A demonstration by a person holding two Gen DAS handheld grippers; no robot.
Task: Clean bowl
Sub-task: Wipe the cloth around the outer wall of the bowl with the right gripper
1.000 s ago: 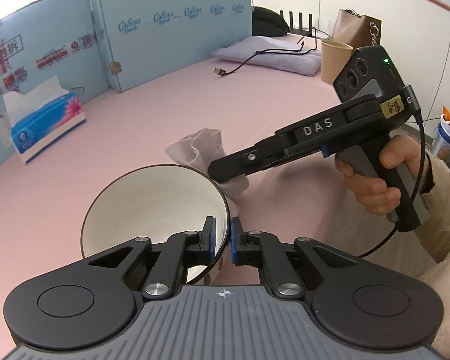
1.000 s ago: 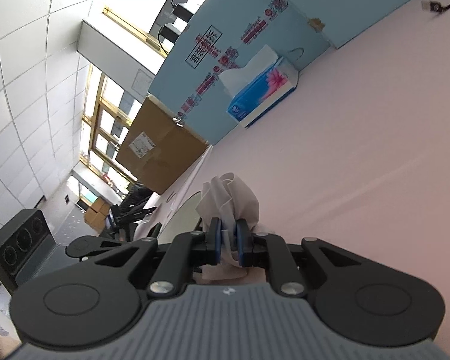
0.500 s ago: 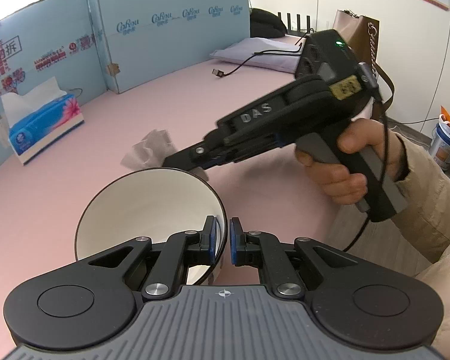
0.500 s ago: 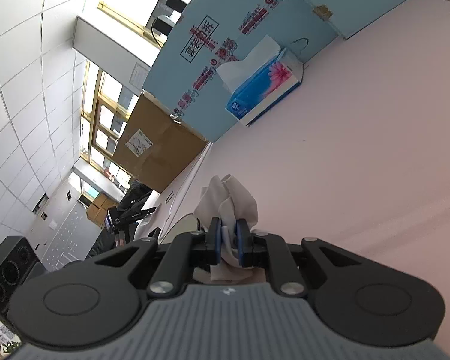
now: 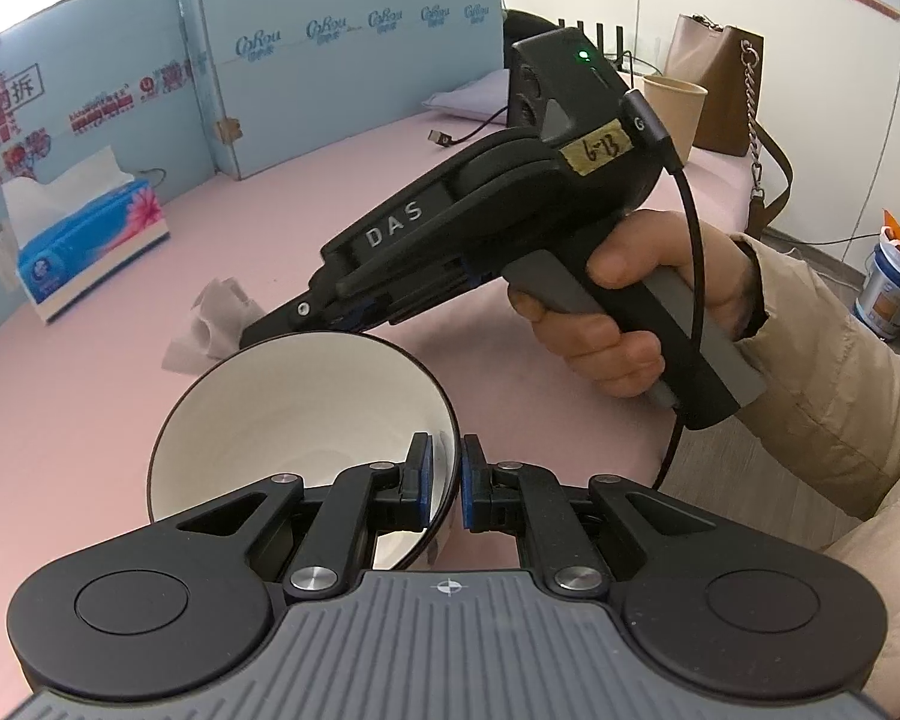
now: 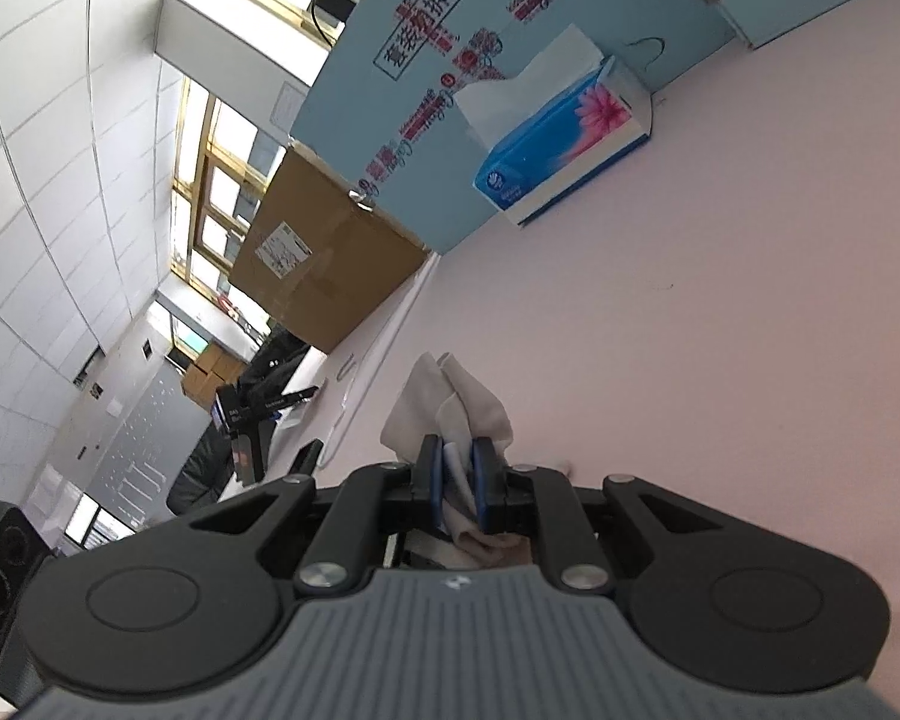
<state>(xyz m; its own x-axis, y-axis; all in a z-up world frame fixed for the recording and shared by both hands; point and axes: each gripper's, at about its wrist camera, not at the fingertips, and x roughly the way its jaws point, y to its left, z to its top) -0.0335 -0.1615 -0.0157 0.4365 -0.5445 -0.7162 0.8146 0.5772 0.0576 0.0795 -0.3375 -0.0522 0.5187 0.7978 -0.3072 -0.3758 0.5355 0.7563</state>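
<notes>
A white bowl [image 5: 294,420] with a dark rim is tilted above the pink table, its near rim pinched between the blue pads of my left gripper [image 5: 445,480]. A crumpled white tissue [image 5: 210,324] shows just beyond the bowl's far rim, held by my right gripper [image 5: 270,327], which a hand [image 5: 624,324] carries across from the right. In the right wrist view my right gripper [image 6: 457,483] is shut on the tissue [image 6: 450,402], which sticks out past the pads over the table. The bowl is not seen in that view.
A blue tissue box [image 5: 84,240] stands at the far left against blue foam panels [image 5: 342,60]. A paper cup [image 5: 675,108], a brown bag [image 5: 720,90], a cable [image 5: 462,135] and a folded cloth sit at the back right. A beige sleeve [image 5: 822,372] fills the right side.
The right gripper has swung leftward and tipped its nose down with the tissue, which now sits beyond the bowl's far-left rim. The bowl and left gripper have stayed put.
</notes>
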